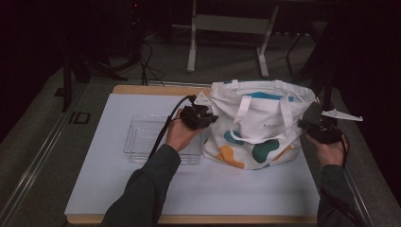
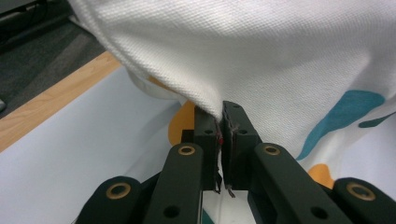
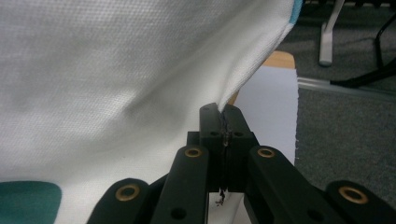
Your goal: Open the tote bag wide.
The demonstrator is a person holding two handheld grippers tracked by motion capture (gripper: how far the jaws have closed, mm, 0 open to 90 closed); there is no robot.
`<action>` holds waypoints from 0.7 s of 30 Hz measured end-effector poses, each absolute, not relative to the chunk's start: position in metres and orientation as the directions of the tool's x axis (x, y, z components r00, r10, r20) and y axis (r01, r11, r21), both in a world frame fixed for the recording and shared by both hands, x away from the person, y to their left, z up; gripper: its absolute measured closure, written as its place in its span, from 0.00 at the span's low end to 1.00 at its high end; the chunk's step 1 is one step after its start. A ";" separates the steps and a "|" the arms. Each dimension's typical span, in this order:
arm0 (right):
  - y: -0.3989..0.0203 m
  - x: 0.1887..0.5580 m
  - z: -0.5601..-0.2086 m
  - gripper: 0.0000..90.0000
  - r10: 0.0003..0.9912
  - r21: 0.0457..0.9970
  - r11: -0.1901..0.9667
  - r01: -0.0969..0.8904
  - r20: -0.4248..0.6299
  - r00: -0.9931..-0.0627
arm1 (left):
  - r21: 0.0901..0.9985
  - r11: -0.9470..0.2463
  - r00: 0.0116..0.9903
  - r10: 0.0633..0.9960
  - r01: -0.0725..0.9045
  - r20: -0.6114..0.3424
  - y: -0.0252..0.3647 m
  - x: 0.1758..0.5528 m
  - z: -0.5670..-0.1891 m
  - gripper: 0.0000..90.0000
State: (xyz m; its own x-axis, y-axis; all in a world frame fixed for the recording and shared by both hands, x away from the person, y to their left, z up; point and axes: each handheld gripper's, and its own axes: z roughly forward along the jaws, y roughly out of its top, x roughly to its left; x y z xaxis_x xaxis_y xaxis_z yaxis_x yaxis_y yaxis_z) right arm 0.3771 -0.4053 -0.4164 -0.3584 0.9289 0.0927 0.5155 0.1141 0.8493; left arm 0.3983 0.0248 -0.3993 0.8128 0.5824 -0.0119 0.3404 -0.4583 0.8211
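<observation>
Up top: gripping the bag (image 1: 255, 125) by its two sides on the mat (image 1: 118, 189), left gripper (image 1: 201, 116) and right gripper (image 1: 316, 130) both clamped on cloth, tray (image 1: 142, 137) just beside. Left gripper view: pinching barely a fold at the tips, probably slipping if tugged. Right gripper view: nipping only the edge too, maybe risking a lopsided drop onto the tray.

White-topped wooden table (image 1: 118, 184): clear tray (image 1: 142, 137) just beside left gripper (image 1: 198, 117); tote bag (image 1: 257, 125) stands between left and right gripper (image 1: 316, 130).
</observation>
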 end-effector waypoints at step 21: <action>-0.404 0.328 -0.397 0.99 0.915 0.887 0.216 0.409 -0.037 -0.402 | 0.834 -0.500 0.846 0.528 0.235 0.078 0.027 0.362 -0.384 0.95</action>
State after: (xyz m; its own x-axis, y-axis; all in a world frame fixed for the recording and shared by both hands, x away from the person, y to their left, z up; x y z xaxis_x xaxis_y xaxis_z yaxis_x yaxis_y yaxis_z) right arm 0.3284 -0.4037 -0.3974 -0.4024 0.9147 -0.0370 0.4090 0.2158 0.8866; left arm 0.3622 0.0273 -0.3845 0.8456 0.5280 0.0782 0.2350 -0.4998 0.8336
